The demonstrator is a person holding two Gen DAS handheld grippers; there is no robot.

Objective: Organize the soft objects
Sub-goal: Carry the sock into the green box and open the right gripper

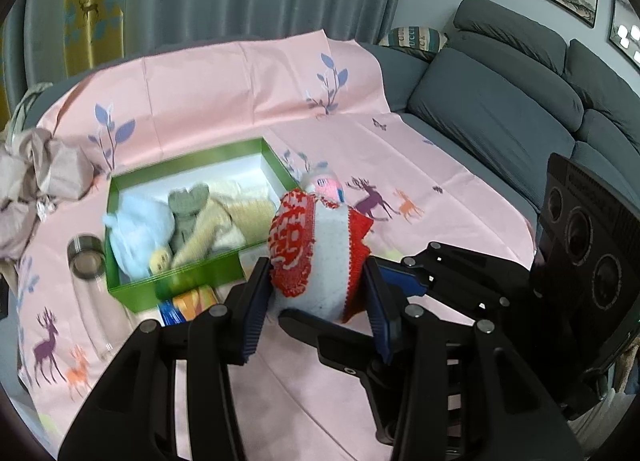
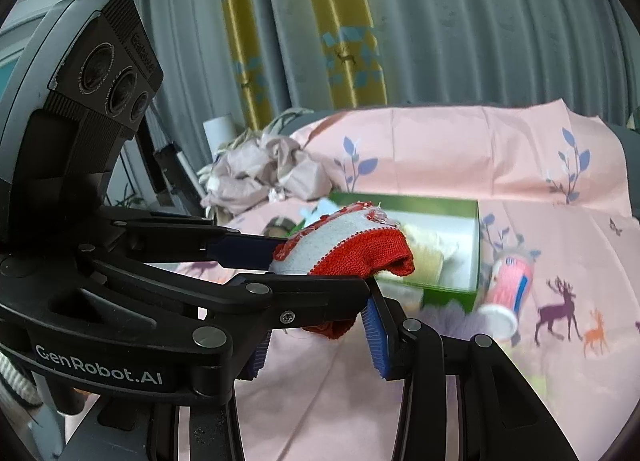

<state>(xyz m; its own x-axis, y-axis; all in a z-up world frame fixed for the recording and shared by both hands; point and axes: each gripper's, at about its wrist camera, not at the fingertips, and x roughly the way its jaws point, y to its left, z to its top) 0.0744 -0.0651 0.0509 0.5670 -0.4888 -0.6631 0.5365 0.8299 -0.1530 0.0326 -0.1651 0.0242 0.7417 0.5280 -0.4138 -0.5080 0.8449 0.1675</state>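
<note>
A rolled red and white knitted piece [image 1: 320, 261] hangs above the pink deer-print sheet [image 1: 400, 165]. My left gripper [image 1: 314, 275] is shut on it, blue pads pressing its two sides. My right gripper [image 1: 340, 295] comes in from the right, one finger under the roll and one at its red edge. In the right wrist view the knitted piece [image 2: 352, 249] sits between the left gripper's fingers [image 2: 248, 249], and its lower red edge lies between my right gripper [image 2: 320, 327] pads. Behind stands the green box [image 1: 192, 281] with a light blue plush [image 1: 136, 233], a grey sock [image 1: 186, 209] and cream knitwear [image 1: 240, 213].
A pink cup-shaped thing [image 2: 510, 285] lies on the sheet right of the box. A glass jar [image 1: 86, 261] and a yellow-blue packet [image 1: 188, 301] lie at the box's near side. Crumpled beige cloth [image 1: 36, 185] is heaped at the left. A grey sofa [image 1: 500, 101] runs along the right.
</note>
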